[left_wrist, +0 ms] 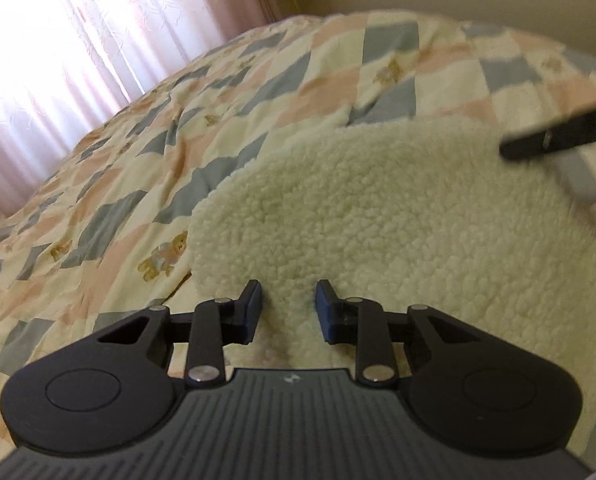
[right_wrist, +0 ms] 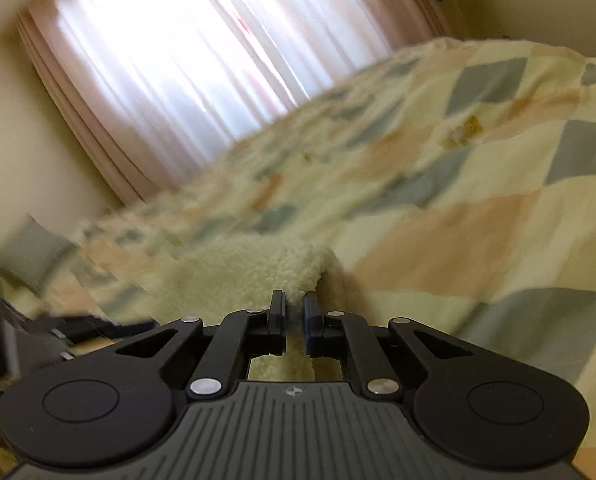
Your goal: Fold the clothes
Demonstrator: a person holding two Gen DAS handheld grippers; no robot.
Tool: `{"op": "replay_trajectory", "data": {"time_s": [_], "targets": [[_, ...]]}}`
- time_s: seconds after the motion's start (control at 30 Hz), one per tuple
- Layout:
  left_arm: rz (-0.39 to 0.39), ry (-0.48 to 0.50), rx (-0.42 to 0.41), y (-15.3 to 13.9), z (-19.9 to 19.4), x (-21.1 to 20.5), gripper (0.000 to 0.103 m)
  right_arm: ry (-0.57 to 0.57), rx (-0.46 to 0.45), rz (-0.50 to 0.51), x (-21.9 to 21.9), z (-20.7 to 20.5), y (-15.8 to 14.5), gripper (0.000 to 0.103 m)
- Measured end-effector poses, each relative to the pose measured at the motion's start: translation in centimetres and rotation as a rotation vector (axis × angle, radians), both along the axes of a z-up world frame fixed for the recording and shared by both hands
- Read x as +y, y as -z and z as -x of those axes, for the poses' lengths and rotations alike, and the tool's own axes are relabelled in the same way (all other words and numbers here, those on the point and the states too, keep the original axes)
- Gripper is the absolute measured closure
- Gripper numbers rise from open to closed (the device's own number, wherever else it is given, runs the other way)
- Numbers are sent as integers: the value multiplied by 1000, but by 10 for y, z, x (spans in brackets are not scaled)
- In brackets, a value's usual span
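A cream fleece garment (left_wrist: pixel 378 208) lies on a patchwork quilt (left_wrist: pixel 138 184), spreading ahead of the left gripper (left_wrist: pixel 289 308), whose jaws stand apart over it. The right gripper (right_wrist: pixel 296 320) is clamped on the fleece's raised edge (right_wrist: pixel 294 268).

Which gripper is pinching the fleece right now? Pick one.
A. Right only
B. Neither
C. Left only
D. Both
A. In the right wrist view the right gripper has its jaws nearly together with a fold of fleece between them, while the left gripper has its jaws wide apart over the fleece, gripping nothing.
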State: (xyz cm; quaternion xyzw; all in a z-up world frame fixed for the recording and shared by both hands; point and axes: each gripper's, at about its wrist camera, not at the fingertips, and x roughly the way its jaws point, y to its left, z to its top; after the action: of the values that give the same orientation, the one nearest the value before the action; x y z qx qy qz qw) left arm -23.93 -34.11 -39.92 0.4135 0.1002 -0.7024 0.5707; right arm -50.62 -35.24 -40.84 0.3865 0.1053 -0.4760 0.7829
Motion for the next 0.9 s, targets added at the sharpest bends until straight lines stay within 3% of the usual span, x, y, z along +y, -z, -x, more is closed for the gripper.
{"op": "replay_trajectory", "data": {"time_s": [0.1, 0.17, 0.23, 0.33, 0.4, 0.43, 0.5, 0.57, 0.63, 0.8, 0.9], "targets": [[8, 1, -36, 3, 6, 1, 79, -5, -23, -170, -20, -4, 48, 92], [23, 2, -65, -1, 9, 8, 79, 8, -74, -193, -20, -1, 54, 86], [25, -16, -23, -11, 1, 12, 75, 17, -87, -183, -19, 3, 46, 65], [-6, -94, 206, -33, -43, 18, 57, 20, -131, -170, -15, 18, 37, 43], [-60, -154, 415, -40, -82, 22, 47, 11, -192, -184, -11, 31, 37, 31], [-89, -185, 521, -42, -101, 24, 41, 2, -224, -198, -10, 36, 37, 28], [-171, -263, 750, -30, -140, 25, 37, -12, -277, -228, -11, 43, 40, 27], [-247, -335, 910, -9, -164, 24, 37, -21, -310, -262, -13, 48, 46, 26], [-302, -391, 1017, 14, -177, 21, 36, -26, -308, -280, -16, 48, 49, 25], [-402, -416, 1278, 62, -185, 6, 33, -40, -299, -315, -25, 42, 52, 18], [-435, -402, 1343, 79, -180, -5, 32, -45, -289, -330, -28, 41, 52, 18]]}}
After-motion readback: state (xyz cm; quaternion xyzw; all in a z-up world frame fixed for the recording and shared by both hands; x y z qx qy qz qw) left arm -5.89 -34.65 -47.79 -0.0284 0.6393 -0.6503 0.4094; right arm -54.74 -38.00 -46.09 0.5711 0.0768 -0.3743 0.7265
